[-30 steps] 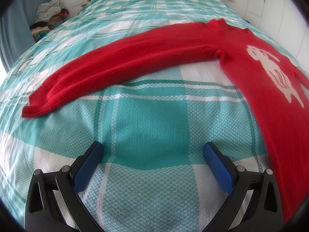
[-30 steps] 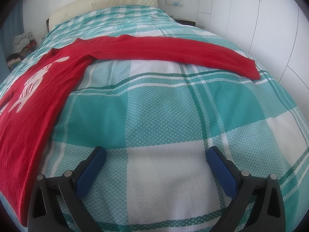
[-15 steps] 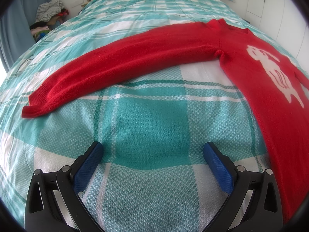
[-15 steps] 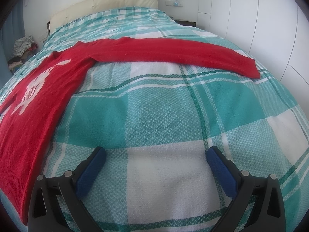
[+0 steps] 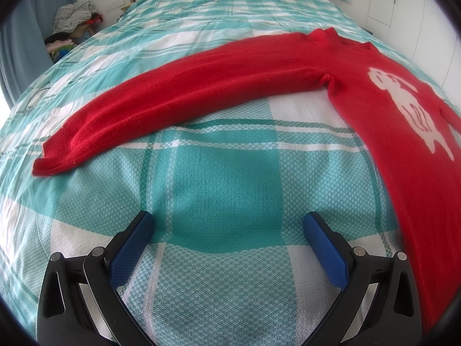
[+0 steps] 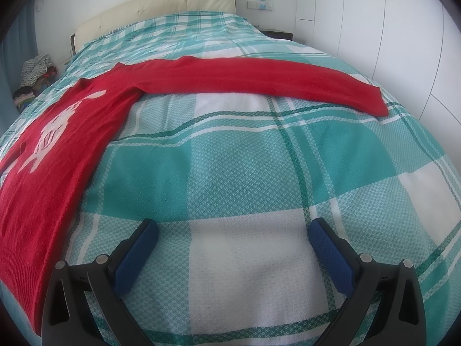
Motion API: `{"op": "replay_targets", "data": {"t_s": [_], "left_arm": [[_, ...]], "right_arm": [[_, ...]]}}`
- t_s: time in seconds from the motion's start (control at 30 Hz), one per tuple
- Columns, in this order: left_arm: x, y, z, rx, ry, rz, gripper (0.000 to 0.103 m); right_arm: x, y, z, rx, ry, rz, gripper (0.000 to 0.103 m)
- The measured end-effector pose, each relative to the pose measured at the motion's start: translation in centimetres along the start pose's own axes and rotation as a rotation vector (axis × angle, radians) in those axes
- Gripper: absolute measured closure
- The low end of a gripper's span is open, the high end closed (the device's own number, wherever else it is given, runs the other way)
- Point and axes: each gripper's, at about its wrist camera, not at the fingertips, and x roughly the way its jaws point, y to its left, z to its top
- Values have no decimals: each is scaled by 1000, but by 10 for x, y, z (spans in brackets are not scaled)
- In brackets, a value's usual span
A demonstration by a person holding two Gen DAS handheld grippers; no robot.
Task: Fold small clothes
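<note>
A: Where's the red sweater (image 5: pixel 403 150)?
B: Spread flat on the bed (image 5: pixel 224 178), sleeves out, beyond both tools.
A: The tools?
B: Left tool (image 5: pixel 227 227) and right tool (image 6: pixel 233 233) both gape wide, empty, clear of it.

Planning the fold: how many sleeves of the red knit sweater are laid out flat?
2: one sleeve stretches leftward in the left wrist view, the other sleeve rightward in the right wrist view.

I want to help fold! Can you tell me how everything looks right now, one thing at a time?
red sweater: spread flat, unfolded, both sleeves stretched out
left gripper: open, empty, above the bedspread
right gripper: open, empty
bedspread: laid smooth over the bed
pile of clothes: heaped beside the bed
</note>
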Motion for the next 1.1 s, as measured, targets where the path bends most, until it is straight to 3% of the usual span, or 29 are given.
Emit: {"op": "replay_targets", "data": {"t_s": [0.77, 0.93, 1.1], "left_arm": [[-3, 0, -1, -10, -5, -6, 0], [-25, 6, -1, -41, -4, -25, 1], [-85, 13, -5, -138, -78, -21, 1]], "right_arm": [[0, 0, 0, 0, 0, 1, 0], [-2, 0, 0, 3, 3, 9, 0], [-13, 0, 5, 11, 27, 25, 1]]}}
